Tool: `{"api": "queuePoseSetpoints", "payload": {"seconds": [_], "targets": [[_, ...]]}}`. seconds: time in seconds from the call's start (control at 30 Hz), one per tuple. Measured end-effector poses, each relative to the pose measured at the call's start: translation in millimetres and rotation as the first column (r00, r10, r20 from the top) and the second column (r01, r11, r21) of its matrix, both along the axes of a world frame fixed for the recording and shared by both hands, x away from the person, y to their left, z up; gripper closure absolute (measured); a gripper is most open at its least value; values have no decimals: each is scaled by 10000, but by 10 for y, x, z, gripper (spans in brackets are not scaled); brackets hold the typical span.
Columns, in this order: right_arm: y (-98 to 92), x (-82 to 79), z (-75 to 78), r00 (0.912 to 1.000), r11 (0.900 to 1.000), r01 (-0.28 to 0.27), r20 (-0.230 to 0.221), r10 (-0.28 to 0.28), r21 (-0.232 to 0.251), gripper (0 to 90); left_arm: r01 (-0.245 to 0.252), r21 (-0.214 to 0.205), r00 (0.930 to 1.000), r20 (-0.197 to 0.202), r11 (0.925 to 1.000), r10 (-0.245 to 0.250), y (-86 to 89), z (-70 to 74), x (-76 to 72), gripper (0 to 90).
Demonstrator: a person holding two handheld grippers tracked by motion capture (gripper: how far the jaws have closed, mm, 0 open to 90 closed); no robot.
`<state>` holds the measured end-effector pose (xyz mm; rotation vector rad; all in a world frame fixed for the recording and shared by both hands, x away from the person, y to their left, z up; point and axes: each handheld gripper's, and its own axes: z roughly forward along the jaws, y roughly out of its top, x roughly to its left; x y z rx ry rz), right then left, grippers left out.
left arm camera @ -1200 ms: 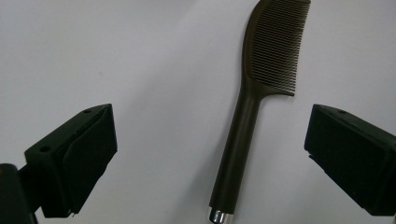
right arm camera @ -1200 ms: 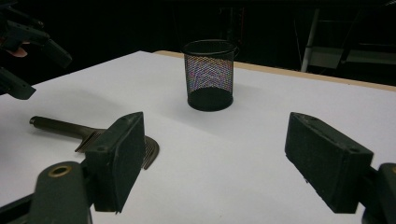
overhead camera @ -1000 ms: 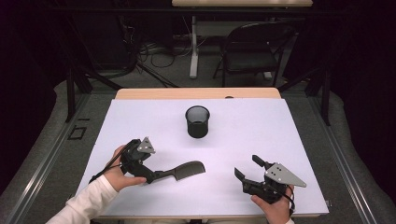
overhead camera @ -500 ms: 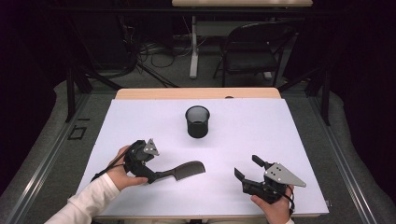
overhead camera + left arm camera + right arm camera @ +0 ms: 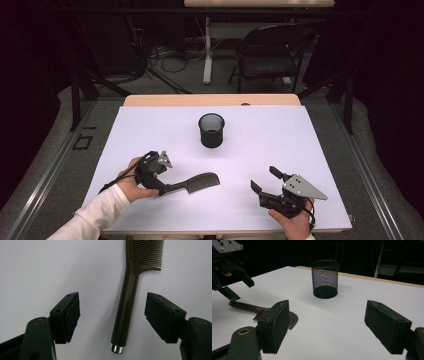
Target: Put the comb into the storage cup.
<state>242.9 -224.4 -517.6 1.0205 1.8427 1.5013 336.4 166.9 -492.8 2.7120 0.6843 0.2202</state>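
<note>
A dark brown comb (image 5: 192,183) lies flat on the white table (image 5: 310,135), near its front-left part, teeth end pointing toward the table's middle and handle end toward the person's left hand (image 5: 131,181). The left gripper (image 5: 112,312) is lowered over the handle: in the left gripper view the handle, with its silver end cap, runs up between the two black jaws, nearer the right one, with white table showing on both sides of it. The jaws have just been closing yet stand apart, neither pad touching the comb. In the high view this gripper (image 5: 159,184) sits at the handle's end, its cable trailing past a white sleeve (image 5: 95,215). Beyond the comb, toward the table's far middle, a black mesh pen cup (image 5: 211,130) stands upright, well apart from it. At the front right, the right gripper (image 5: 265,181) rests in the person's other hand, jaws spread with nothing between them, aimed toward the cup (image 5: 325,279).
</note>
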Motion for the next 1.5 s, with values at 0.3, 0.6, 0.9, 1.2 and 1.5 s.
{"api": "queuePoseSetpoints", "payload": {"seconds": [0.3, 0.6, 0.9, 1.2, 1.5], "targets": [[5, 1, -2, 10000, 10000, -9, -19, 9, 6, 203, 415, 128, 9986, -328, 9991, -410, -46, -56, 2, 389], [9, 1, -4, 10000, 10000, -12, -27, 12, 17, 203, 468, 310, 9975, -538, 9984, -451, -76, -99, 35, 431], [11, 3, -6, 10000, 10000, -21, -35, 21, 4, 203, 779, 513, 9943, -762, 9956, -739, -123, -160, 41, 468], [10, 2, -6, 9999, 10000, -40, -111, 39, -2, 203, 946, 800, 9930, -789, 9923, -883, -163, -208, 47, 496], [13, 4, -8, 10000, 10000, -27, -32, 28, 26, 203, 1041, 1055, 9913, -921, 9890, -945, -188, -238, 55, 554]]}}
